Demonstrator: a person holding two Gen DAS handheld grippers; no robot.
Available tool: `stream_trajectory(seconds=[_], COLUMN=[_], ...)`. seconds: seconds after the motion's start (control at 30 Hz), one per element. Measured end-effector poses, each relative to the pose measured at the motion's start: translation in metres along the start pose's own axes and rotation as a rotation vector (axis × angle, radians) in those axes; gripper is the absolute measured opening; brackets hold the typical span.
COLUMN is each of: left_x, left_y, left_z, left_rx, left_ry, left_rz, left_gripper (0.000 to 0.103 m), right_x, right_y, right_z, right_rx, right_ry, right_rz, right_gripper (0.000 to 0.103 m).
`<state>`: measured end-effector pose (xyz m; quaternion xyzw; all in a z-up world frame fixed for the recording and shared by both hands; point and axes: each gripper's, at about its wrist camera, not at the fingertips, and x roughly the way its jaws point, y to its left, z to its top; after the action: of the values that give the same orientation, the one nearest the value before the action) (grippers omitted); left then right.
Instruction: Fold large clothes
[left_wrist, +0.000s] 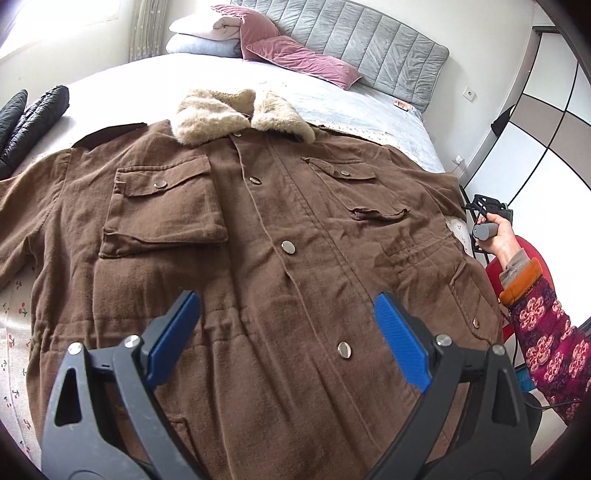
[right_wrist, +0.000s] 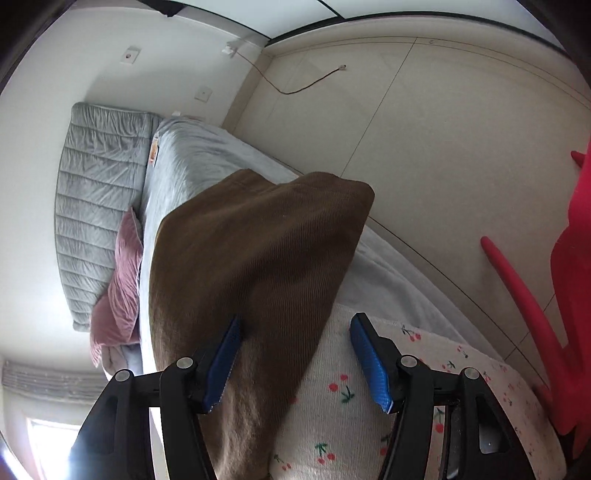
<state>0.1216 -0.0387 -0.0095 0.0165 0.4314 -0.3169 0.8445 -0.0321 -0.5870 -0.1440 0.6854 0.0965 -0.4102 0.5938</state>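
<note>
A large brown jacket (left_wrist: 258, 229) with a tan fur collar (left_wrist: 240, 114) lies front up, spread flat on the bed. My left gripper (left_wrist: 288, 314) is open and empty, hovering above the jacket's waist. In the right wrist view a brown sleeve (right_wrist: 251, 266) hangs over the bed's side edge. My right gripper (right_wrist: 295, 332) is open with its jaws on either side of the sleeve's edge, the left pad (right_wrist: 225, 358) touching the cloth. The hand holding the right gripper's handle (left_wrist: 484, 230) shows at the bed's right edge in the left wrist view.
A cherry-print white sheet (right_wrist: 340, 402) covers the bed near me. Pink pillows (left_wrist: 295, 55) and folded blankets (left_wrist: 207, 37) lie by the grey headboard (left_wrist: 369, 44). A black padded garment (left_wrist: 29, 114) lies at the far left. A red chair (right_wrist: 569, 288) stands beside the bed.
</note>
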Motion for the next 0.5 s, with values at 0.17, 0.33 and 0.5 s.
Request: stream_trajectory(seconds=[0.17,0.33,0.5], left_x=[0.003,-0.004,-0.021], left_y=[0.005,0.010,0.020], left_z=[0.000,0.005,0.016], left_rx=[-0.011,-0.025,-0.066], left_ry=[0.008,-0.010,-0.048], left_rz=[0.013,0.016,0.009], left_gripper=[0.095,0.095,0.095], right_x=[0.002,-0.044,-0.098], right_y=[0.006,0.057,0.150], right_z=[0.015,0.013,-0.016], right_rx=[0.032,-0.187,-0.496], right_ry=[-0.095,-0.234,-0.252], right_rz=[0.043,0.131,0.309], right_gripper=[0.008,0.005,0.004])
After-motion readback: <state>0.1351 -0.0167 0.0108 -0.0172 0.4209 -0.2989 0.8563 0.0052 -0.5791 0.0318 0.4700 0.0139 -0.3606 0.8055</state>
